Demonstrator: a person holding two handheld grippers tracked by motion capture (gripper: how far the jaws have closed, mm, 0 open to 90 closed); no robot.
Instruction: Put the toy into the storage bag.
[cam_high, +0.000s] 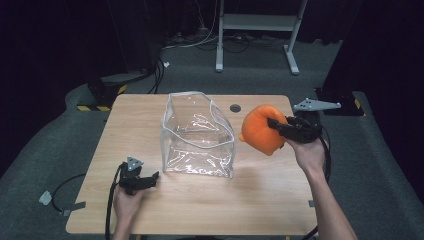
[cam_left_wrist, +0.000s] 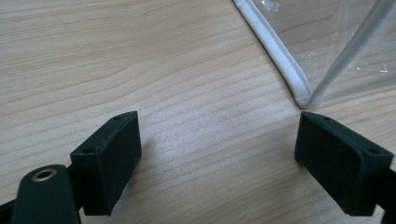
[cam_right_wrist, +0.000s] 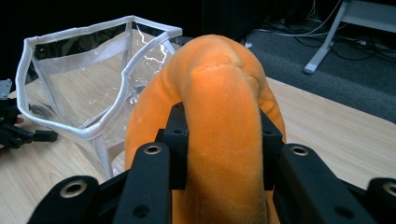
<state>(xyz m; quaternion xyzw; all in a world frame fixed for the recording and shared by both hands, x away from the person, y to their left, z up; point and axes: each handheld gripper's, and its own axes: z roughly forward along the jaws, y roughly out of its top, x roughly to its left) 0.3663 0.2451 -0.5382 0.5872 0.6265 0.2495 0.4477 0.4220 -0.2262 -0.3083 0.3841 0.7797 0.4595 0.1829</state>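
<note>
Right hand-held gripper (cam_high: 274, 123) clamped on orange plush (cam_high: 259, 130), off bench (cam_high: 150, 210). Carry over clear bag (cam_high: 198, 135) mouth, drop inside. Left hand-held gripper (cam_high: 152, 176) wide, empty; steady bag's front-left corner.

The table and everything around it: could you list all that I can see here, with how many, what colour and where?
Plush toy: one, orange, held above the table's right side.
Clear plastic bag: one, transparent with white trim, standing open mid-table.
Table: one, light wood, centre.
Grommet hole: one, dark, by the table's far edge.
Desk frame: one, white, on the grey floor behind.
Cables: several, dark and white, on the floor behind.
Hazard-striped base: one, black and yellow, far left.
Left gripper: one, black, jaws open, low by the bag's near left corner.
Right gripper: one, black, shut on the plush toy.
Person's hands: two, bottom edge.
</note>
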